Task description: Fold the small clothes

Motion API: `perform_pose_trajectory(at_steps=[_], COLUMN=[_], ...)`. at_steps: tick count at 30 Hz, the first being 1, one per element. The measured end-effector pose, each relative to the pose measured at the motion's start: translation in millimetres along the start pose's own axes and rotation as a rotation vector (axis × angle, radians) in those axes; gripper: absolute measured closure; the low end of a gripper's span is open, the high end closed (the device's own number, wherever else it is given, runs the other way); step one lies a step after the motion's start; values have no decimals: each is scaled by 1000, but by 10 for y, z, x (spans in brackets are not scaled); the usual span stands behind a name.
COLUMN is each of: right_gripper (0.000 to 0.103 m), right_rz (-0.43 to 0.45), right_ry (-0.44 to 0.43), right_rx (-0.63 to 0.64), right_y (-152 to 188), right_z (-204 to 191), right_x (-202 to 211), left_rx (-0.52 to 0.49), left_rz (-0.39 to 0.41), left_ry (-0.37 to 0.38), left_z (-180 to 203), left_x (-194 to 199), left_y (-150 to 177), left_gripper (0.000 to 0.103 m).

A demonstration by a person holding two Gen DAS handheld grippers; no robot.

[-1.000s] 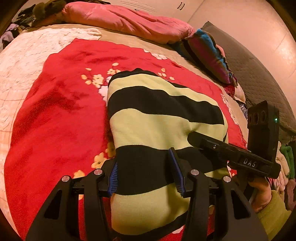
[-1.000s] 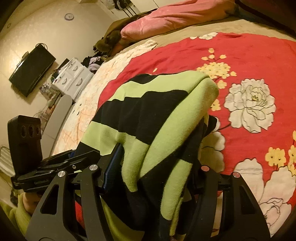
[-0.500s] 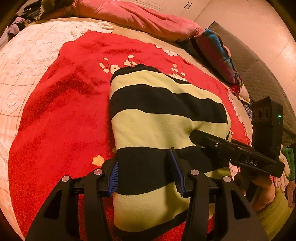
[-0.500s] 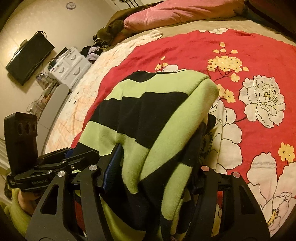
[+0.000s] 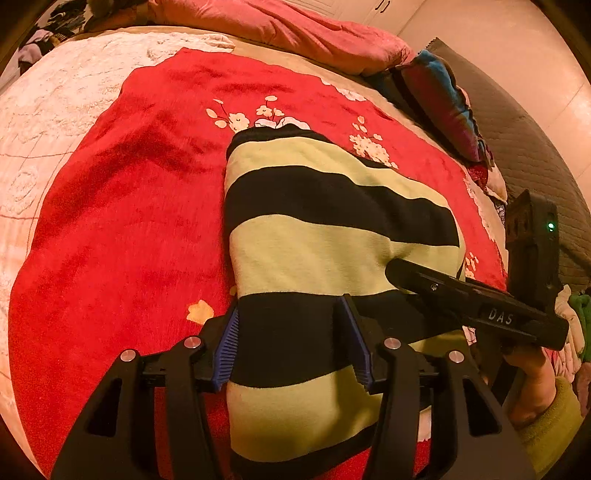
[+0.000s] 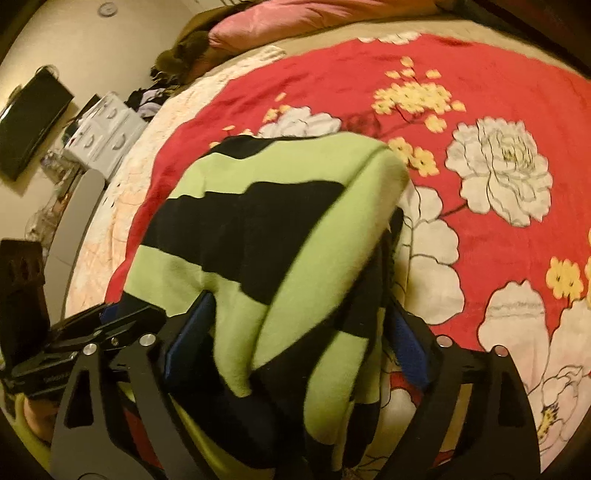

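L→R. Far left: cream bedspread (image 5: pixel 55 155), bare. Then red floral blanket (image 5: pixel 122 221) w/ the striped sweater (image 5: pixel 317 236) (green/black bands) lying on it, mid-bed, long axis running away from cam.

L gripper (image 5: pixel 291 343): fingers straddle the near black band, wide gap, blue pads (image 5: pixel 225 347) at the cloth edges. Can't tell if it's actually pinching or just spread over the fabric.

R gripper (image 6: pixel 295 343): a thick bunched wad of sweater fills the space btwn the fingers, layers stacked, draped fwd over the rest. Looks gripped, closed on the cloth. R-view frame blurry.

Progress, my read: sweater already narrowed to a long strip, sleeves not visible (prob tucked in). Near end lifted for a lengthwise fold-over. Left: lay the end fwd, flatten, maybe one more fold. Roughly past halfway.

Far right: multicolor pillow (image 5: pixel 443 107), pink duvet (image 5: pixel 295 33) at the head of the bed.
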State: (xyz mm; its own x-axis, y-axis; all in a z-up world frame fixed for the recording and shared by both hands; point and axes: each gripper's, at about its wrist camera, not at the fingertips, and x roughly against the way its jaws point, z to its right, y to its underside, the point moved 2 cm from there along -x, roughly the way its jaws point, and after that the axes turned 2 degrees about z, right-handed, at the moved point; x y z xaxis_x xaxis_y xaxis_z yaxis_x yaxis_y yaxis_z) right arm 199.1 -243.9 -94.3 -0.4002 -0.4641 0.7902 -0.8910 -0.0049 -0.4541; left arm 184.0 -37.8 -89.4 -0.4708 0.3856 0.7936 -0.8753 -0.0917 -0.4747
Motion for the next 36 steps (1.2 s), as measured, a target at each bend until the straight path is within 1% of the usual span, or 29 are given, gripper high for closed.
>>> perform_pose_trajectory(at_steps=[6, 9, 14, 23, 27, 28, 29, 30, 36], right_gripper=[15, 13, 10, 9, 9, 9, 9, 9, 9], right_rz=[2, 1, 3, 37, 64, 70, 77, 85, 119], right_ry=[20, 24, 40, 72, 65, 63, 59, 56, 29], right_rx=[-7, -14, -20, -49, -62, -62, -61, -62, -64], right_y=[21, 22, 21, 1, -3, -4, -3, 0, 15], right_z=[-1, -4, 1, 81, 93, 88, 77, 68, 13], right_x=[-11, 1, 35, 269, 387, 412, 436, 467, 595], left_rx=[8, 8, 3, -3, -10, -12, -12, -13, -25], left_rz=[-3, -6, -7, 4, 11, 14, 17, 21, 46], left_ry=[4, 8, 5, -7, -17, -19, -17, -15, -26], left_z=[-20, -13, -2, 10, 26, 34, 35, 38, 75], left_x=[-4, -6, 3, 85, 142, 162, 179, 199, 333], left_y=[9, 8, 12, 36, 45, 49, 51, 53, 52], left_gripper=[53, 49, 49, 49, 49, 47, 42, 39, 39])
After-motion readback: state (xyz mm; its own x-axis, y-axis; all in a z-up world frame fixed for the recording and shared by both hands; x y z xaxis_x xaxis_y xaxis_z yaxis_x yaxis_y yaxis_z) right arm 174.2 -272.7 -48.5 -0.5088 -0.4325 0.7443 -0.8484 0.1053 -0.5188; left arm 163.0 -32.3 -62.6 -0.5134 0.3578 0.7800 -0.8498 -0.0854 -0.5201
